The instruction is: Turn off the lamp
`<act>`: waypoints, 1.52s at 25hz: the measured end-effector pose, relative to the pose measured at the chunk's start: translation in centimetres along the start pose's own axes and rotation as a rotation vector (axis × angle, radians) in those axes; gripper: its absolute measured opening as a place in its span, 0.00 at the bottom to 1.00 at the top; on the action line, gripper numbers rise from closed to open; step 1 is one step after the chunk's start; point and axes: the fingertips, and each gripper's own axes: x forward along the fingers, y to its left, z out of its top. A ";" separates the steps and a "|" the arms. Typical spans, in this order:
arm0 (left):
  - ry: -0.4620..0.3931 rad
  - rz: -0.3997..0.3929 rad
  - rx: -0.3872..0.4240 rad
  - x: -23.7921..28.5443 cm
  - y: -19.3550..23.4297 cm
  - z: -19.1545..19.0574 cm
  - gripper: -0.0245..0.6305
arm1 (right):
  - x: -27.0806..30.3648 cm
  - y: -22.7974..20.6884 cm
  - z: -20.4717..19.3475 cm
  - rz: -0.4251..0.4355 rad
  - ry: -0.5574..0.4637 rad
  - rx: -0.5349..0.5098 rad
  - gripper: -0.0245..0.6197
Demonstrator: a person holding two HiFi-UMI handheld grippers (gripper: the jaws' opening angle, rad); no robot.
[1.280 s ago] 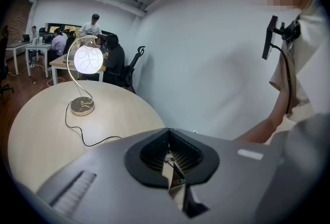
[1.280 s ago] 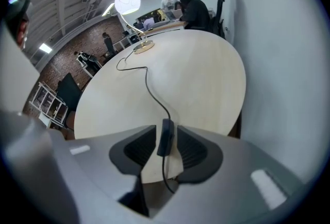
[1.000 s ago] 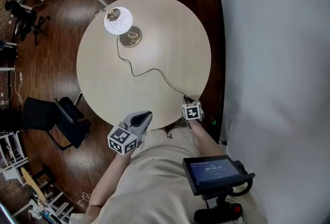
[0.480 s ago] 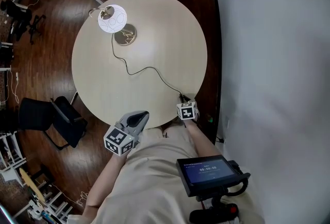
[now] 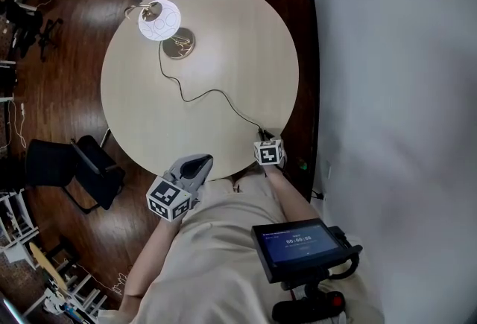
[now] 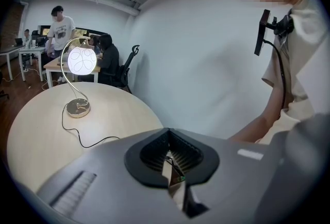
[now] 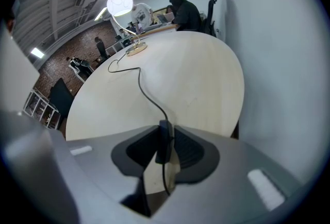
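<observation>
Lamp (image 5: 159, 21) sits at 11 o'clock on the round table (image 5: 246, 39), near the far rim. The shade is glowing, so it's on and the task is not done.

Cord (image 5: 216, 94) runs from the lamp base across the tabletop to the near rim at about 5 o'clock. An inline switch (image 7: 164, 141) sits on it there.

Right gripper (image 5: 262, 142) is at that 5 o'clock rim. Its jaws are closed onto the switch body, with the cord passing between them and out over the table toward the lamp.

Left gripper (image 5: 195, 164) is at about 6 o'clock, just off the table edge by the person's torso. Its jaws are closed together with nothing in them, so it's idle.

Progress: switch reached and clamped, which is the approach part. Left to do is actuating the switch, probably a firmer squeeze or a rocker press. Can't tell the rocker position from here. Confirm by the shade going dark.
</observation>
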 end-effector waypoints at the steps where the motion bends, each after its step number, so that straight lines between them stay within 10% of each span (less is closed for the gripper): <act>1: -0.002 0.001 0.001 -0.1 0.0 0.1 0.04 | 0.0 0.1 0.1 -0.002 0.000 -0.001 0.18; 38: -0.028 0.031 -0.001 -1.1 0.7 -0.5 0.04 | -1.0 0.2 2.7 -0.104 -0.090 -0.149 0.25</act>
